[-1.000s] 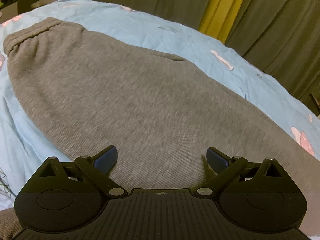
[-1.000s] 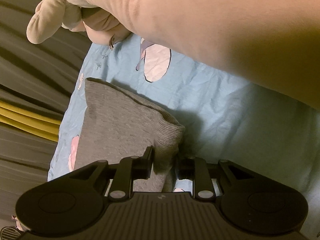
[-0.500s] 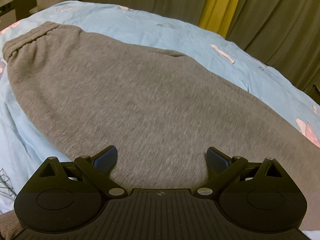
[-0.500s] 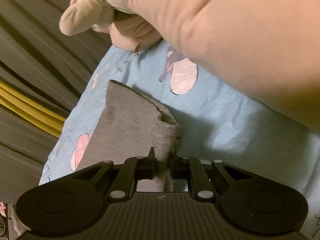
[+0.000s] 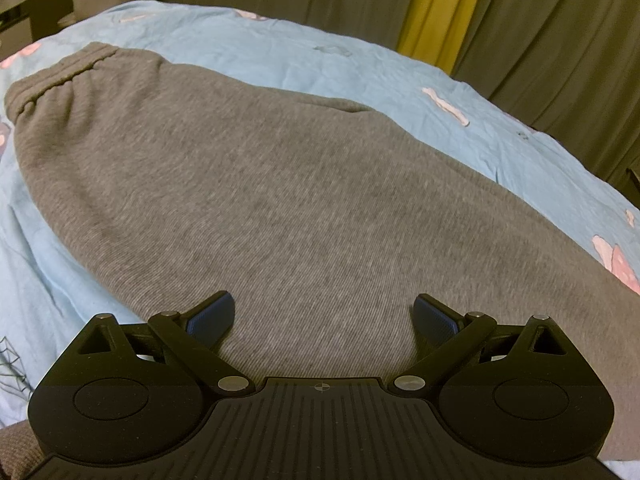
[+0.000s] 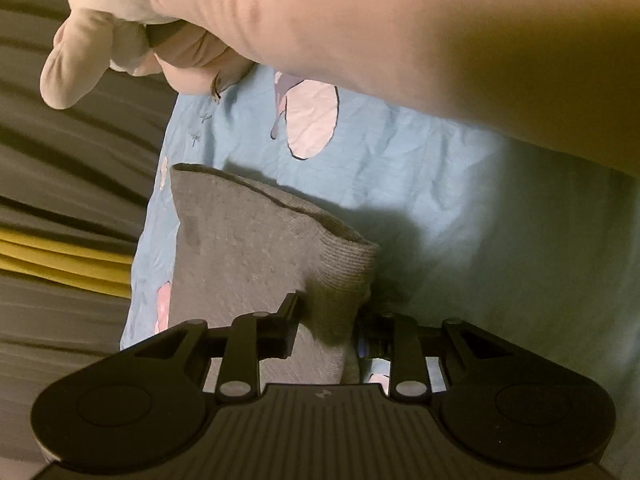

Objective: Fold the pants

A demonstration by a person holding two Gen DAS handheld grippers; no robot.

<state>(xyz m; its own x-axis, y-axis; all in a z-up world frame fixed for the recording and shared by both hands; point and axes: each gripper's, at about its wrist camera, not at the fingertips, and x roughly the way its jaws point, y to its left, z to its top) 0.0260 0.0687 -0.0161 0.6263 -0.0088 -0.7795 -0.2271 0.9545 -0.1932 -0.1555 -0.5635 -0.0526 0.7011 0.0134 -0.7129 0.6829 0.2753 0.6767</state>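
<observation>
Two grippers work over one pair of grey pants spread on a light blue bedsheet with pink prints. From the left wrist camera, the elastic waistband lies at the far left near the sheet's edge, and the garment runs toward the lower right, with bare sheet along its far side and dark curtains with a yellow strip beyond. The left gripper hangs over the cloth with its jaws spread wide, nothing between them. From the right wrist camera, the right gripper has the ribbed cuff of a leg between its jaws, which are opening; the cuff bunches between the pads. Beyond and right of the cuff lies open sheet, and a pale plush toy looms above.
</observation>
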